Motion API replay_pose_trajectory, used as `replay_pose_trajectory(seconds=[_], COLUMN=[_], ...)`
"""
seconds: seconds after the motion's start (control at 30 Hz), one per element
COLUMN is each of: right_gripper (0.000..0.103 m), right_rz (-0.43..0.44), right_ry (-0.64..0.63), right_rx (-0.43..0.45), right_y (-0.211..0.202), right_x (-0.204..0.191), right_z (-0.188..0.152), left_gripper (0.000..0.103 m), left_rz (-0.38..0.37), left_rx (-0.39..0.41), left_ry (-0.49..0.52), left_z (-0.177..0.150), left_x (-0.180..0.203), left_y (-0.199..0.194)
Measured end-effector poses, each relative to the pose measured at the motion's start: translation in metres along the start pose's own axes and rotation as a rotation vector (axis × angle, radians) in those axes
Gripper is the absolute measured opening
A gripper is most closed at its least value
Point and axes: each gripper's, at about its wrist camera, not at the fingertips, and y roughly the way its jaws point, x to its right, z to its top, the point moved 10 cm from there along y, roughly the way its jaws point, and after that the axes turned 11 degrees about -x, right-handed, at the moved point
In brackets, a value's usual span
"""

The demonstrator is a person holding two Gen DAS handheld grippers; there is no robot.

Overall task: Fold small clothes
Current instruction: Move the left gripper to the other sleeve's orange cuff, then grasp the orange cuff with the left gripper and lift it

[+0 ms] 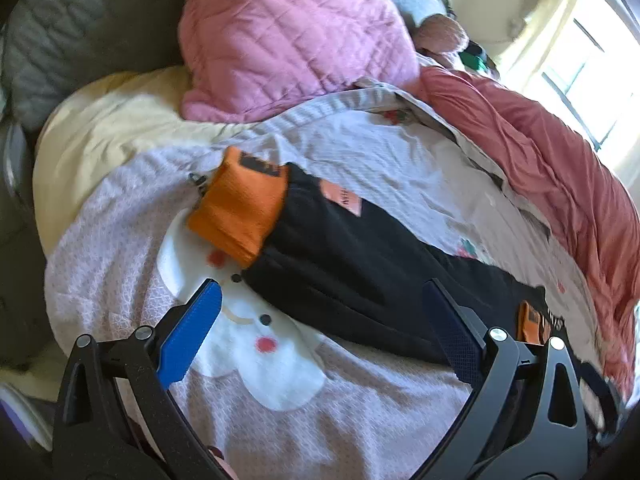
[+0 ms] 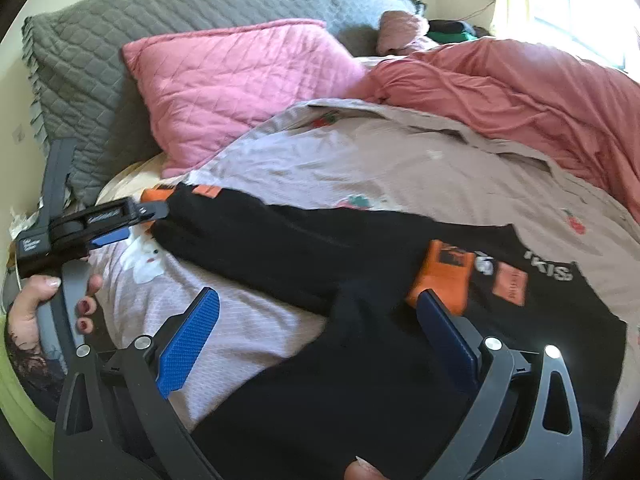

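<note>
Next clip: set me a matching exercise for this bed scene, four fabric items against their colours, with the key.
Items:
1. quilted pillow
2. small long-sleeved garment body
3. garment sleeve cuff
4. rumpled duvet by the window

Colours:
A. black
B. coral red
C. pink
D. orange

Pairs: 1-C, 2-A, 3-D, 4-B
</note>
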Motion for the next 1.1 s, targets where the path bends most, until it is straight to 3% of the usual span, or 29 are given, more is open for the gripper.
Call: replay_pose_trajectory(seconds=[0.2,0.23,0.3,0.37,0.47,0.57,0.6,0.87,1.1], right_gripper=[0.098,0.098,0.098,0.098,0.098,0.098,0.098,0.098,0.098], right_rz=[0.020,0.020,0.015,0.006,-0.001,-0.009,-0.008,-0.016,-0.097], right_ry=[-0.010,-0.005,0.006,0.029,0.071,0.110,0.124,0.196,0.329], right_rx=[-0.025,-0.029,-0.031,-0.028,-0.036,-0.044,-0.045,-0.068,-0.053], right_y=[0.012,0.013,0.012,0.010,0.012,0.014,0.015,0.015,-0.014], right_x=[-0.009,-0.007,-0.001,0.008,0.024,0.037,0.040,0.066,0.136], right_z=[-0.005,-0.007,-0.009,-0.012,-0.019,-0.024,-0.026,-0.052,-0.086], left_gripper=[0.093,0.089,0.075,0.069,0.050,0.018,0.014,0.009,0.009], left_rz=[-0.032,-0.039,-0.048,-0.054,-0.072,-0.097,-0.124,-0.181,-0.314], left_rx=[-0.003,-0.006,-0.016,-0.007,0.006,0.011,0.019,0.115,0.133], left_ry=[-0.102,-0.119,-0.158,-0.168,-0.173,-0.161,-0.150,0.021,0.267], left_z=[0.010,0.012,0.015,0.019,0.027,0.029,0.030,0.030,-0.008], left_x=[-0.022,-0.025,-0.032,-0.034,-0.034,-0.032,-0.028,0.029,0.141], left_y=[0.018,0.023,0.033,0.035,0.034,0.036,0.034,-0.004,-0.040])
